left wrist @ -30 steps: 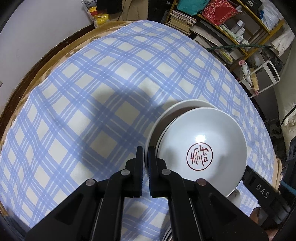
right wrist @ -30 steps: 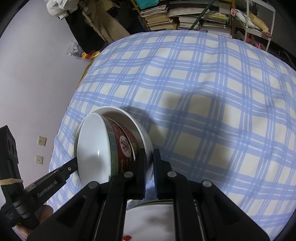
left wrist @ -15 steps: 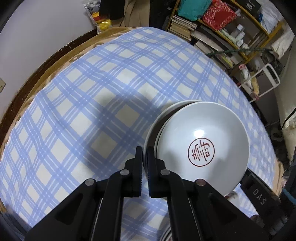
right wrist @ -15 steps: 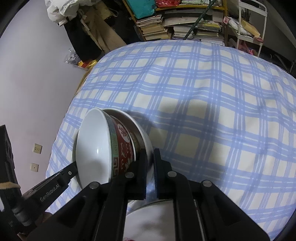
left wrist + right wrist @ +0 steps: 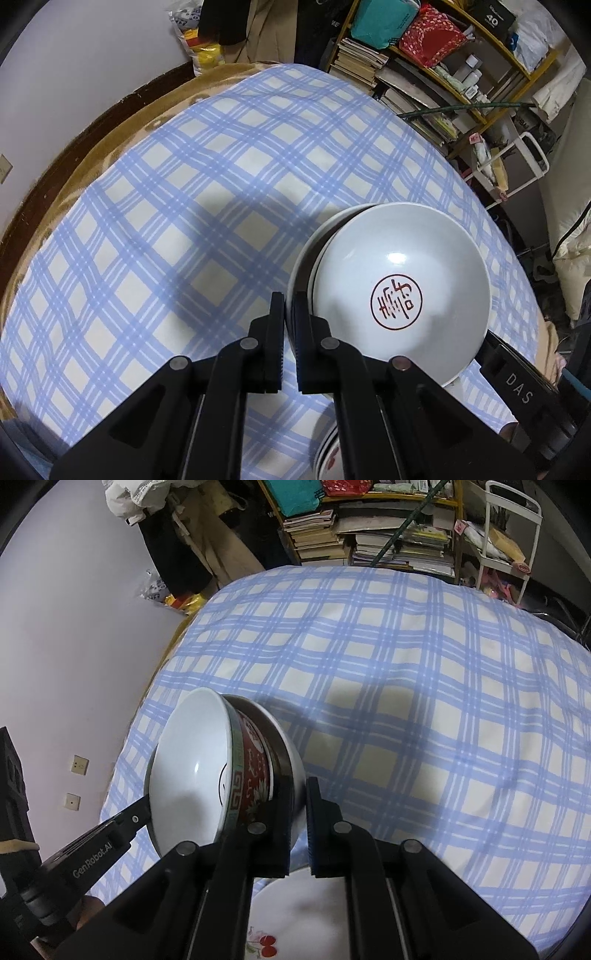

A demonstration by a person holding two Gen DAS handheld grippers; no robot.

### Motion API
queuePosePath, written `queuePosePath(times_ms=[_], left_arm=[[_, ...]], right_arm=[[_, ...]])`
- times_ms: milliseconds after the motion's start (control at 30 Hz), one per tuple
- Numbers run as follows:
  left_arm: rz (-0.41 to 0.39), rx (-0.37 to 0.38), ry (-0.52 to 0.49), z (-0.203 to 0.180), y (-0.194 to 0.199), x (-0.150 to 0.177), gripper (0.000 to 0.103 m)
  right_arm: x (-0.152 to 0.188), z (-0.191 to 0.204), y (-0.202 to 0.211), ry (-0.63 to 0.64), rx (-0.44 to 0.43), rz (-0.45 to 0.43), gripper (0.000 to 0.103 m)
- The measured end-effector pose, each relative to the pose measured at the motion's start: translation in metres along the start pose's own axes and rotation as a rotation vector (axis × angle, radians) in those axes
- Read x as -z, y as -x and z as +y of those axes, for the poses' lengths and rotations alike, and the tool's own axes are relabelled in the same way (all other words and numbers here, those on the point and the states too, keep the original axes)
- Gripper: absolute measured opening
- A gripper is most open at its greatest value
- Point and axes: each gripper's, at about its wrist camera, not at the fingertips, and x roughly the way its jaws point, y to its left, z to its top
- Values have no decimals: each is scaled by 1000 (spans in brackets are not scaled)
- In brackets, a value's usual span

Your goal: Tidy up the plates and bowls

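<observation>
A stack of nested bowls hangs tilted above the checked tablecloth [image 5: 192, 206]. Its top bowl [image 5: 399, 295] is white inside with a red seal mark, and its outer wall [image 5: 251, 771] is red and patterned. The top bowl sits in a dark-rimmed bowl and a white outer dish [image 5: 293, 768]. My left gripper [image 5: 289, 306] is shut on the outer dish's left rim. My right gripper [image 5: 299, 794] is shut on the opposite rim. Each gripper also shows in the other's view: the right gripper [image 5: 517, 384] and the left gripper [image 5: 144, 808].
Under the lifted stack lies a white plate with a cherry print [image 5: 291, 915], with plate edges [image 5: 327, 450] showing below my left gripper. A brown blanket edge [image 5: 85, 162] borders the cloth. Shelves of books [image 5: 406, 66] and a white cart [image 5: 498, 528] stand beyond the table.
Both grippers have risen a little with the stack held between them, so the tablecloth looks farther off. The grips have not changed.
</observation>
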Motion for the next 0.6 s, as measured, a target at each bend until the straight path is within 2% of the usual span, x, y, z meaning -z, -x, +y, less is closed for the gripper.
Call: queuePosePath(times_ms=[367, 600], left_arm=[[5, 14, 11, -1, 5, 5, 3], [-23, 20, -11, -14, 28, 13, 3]], right_arm=[[1, 0, 8, -13, -14, 0, 10], [10, -4, 30, -28, -14, -13, 10]])
